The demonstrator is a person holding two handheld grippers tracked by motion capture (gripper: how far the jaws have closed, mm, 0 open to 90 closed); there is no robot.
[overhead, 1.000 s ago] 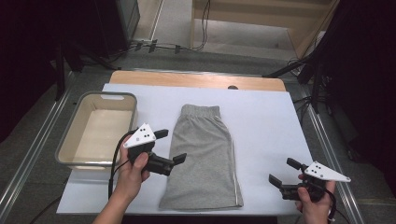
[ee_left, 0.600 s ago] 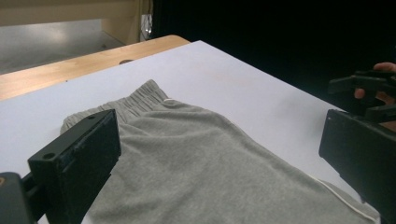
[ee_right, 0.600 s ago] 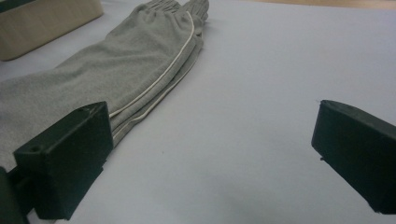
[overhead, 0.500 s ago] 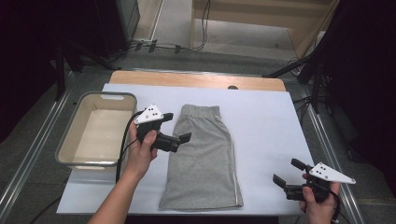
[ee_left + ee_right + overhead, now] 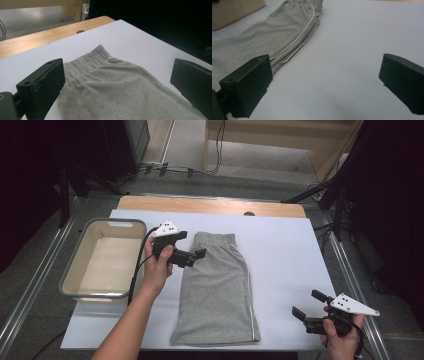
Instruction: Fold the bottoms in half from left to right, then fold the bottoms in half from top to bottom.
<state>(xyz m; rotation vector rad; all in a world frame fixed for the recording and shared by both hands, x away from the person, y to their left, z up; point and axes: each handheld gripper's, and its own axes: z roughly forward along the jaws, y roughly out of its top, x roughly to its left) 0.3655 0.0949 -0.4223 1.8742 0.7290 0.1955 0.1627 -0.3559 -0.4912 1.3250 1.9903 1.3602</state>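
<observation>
A beige plastic bin (image 5: 102, 265) sits at the left of the white-covered counter (image 5: 290, 245). A wooden edge (image 5: 210, 206) runs along the counter's far side, with cables (image 5: 170, 170) on the floor beyond.

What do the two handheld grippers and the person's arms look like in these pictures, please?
Each gripper, left and right, has a black body with two blocky black jaws and a pale three-cornered plate on top marked with small dark dots. A black cable trails from the left one. The jaw blocks are matte with small round holes. The forearms are bare, with no sleeves visible.

Folded grey shorts (image 5: 217, 287) flat on table
</observation>
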